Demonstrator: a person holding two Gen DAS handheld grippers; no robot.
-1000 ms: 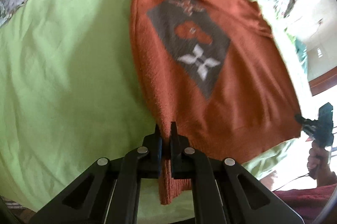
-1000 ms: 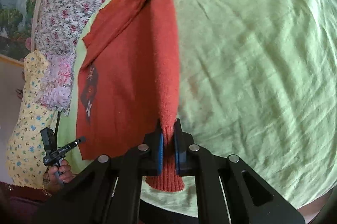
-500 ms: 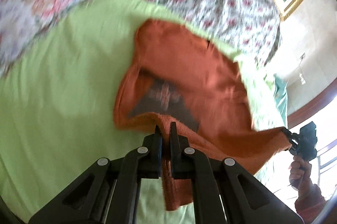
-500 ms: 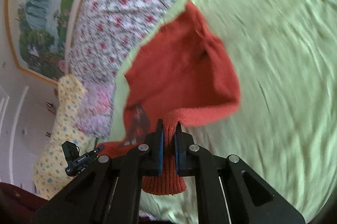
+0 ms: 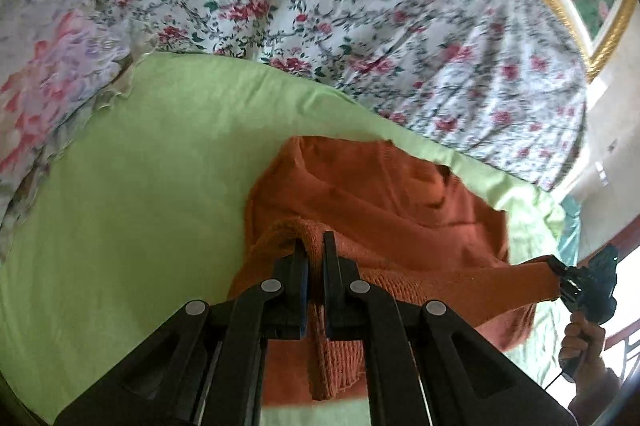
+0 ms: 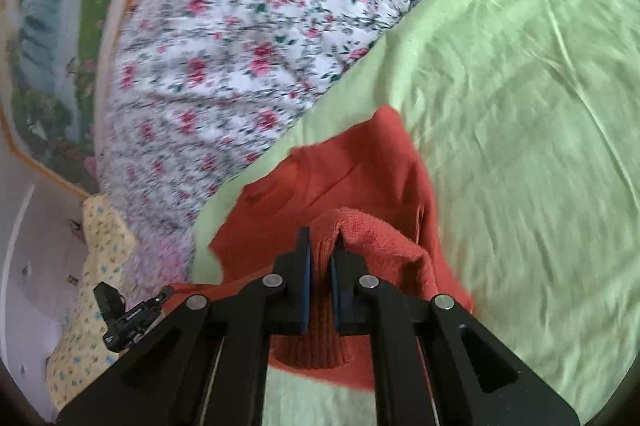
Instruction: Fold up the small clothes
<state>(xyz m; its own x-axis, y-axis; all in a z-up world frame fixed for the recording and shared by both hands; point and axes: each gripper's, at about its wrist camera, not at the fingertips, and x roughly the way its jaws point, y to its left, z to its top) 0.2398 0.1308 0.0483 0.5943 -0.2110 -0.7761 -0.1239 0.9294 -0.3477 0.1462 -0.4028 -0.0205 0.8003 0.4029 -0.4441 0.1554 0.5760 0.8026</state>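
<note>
Green sheet (image 5: 140, 205) on bed, orange sweater (image 5: 372, 193) lying mid-fold on it. Left gripper (image 5: 314, 250) and right gripper (image 6: 322, 250) both clamped on hem corners, hem lifted over body. Next, probably: lay hem onto collar end, line up edges, let go.

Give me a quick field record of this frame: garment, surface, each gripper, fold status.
garment: orange knit sweater, bottom hem lifted over its upper part
surface: green sheet, floral bedding beyond it
left gripper: shut on the hem's ribbed corner
right gripper: shut on the other hem corner
fold status: mid-fold, hem held taut between the grippers, not yet laid down
</note>
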